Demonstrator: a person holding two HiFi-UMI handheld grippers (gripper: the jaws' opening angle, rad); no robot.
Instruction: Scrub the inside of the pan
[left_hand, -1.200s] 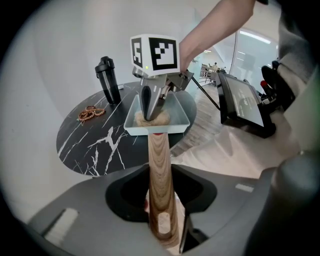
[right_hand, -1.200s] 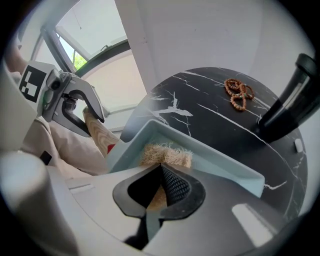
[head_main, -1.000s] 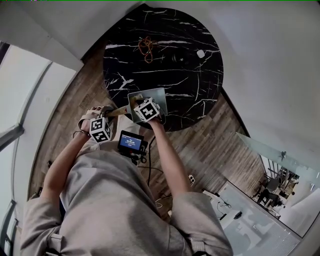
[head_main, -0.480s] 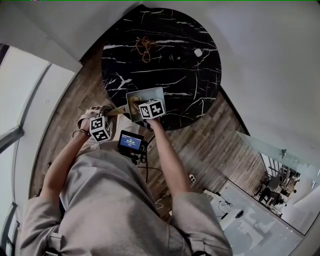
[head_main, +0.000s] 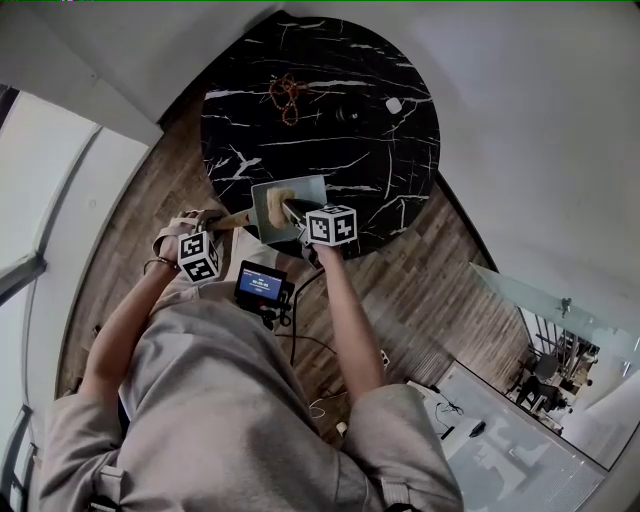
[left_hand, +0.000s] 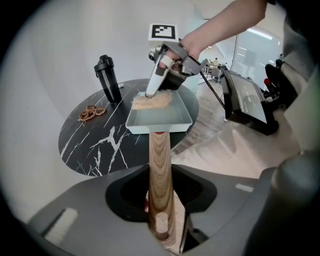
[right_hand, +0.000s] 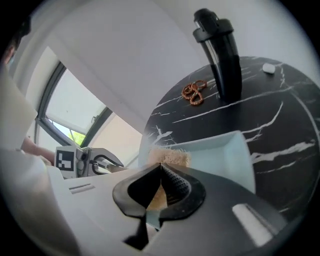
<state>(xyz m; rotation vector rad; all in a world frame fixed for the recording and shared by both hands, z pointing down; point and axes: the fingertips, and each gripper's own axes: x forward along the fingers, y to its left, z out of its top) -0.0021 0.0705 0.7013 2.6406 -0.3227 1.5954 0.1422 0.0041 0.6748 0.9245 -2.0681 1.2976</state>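
Scene: a person stands over a round black marble table (head_main: 330, 130), holding a two-jaw gripper in each hand.
Pan: the pale, square pan (left_hand: 165, 117) sits at the table's near edge, right in front of the person. Its wooden handle (left_hand: 159, 165) juts out past that edge.
Left hand: the left gripper (left_hand: 162, 220) points steeply down, its jaws clamped either side of the wooden handle close to the handle's end.
Left arm: the left forearm (head_main: 125, 320) is bent at the elbow, with the hand kept in near the body, just off the table's edge.
Right hand: the right gripper (right_hand: 159, 167) tilts down into the pan with its marker cube turned upward. Its jaws are pinched together on a tan, fibrous scrub pad (left_hand: 151, 102).
Right arm: the right forearm (head_main: 345, 310) is bare and reaches forward toward the table's near edge.
Scrub pad: low inside the pan, close to one wall — contact with the bottom cannot be made out.
Far side: a black bottle (left_hand: 107, 75) stands upright, with brown beads (left_hand: 92, 112) near it and a small white object (head_main: 394, 105) toward the far right edge.
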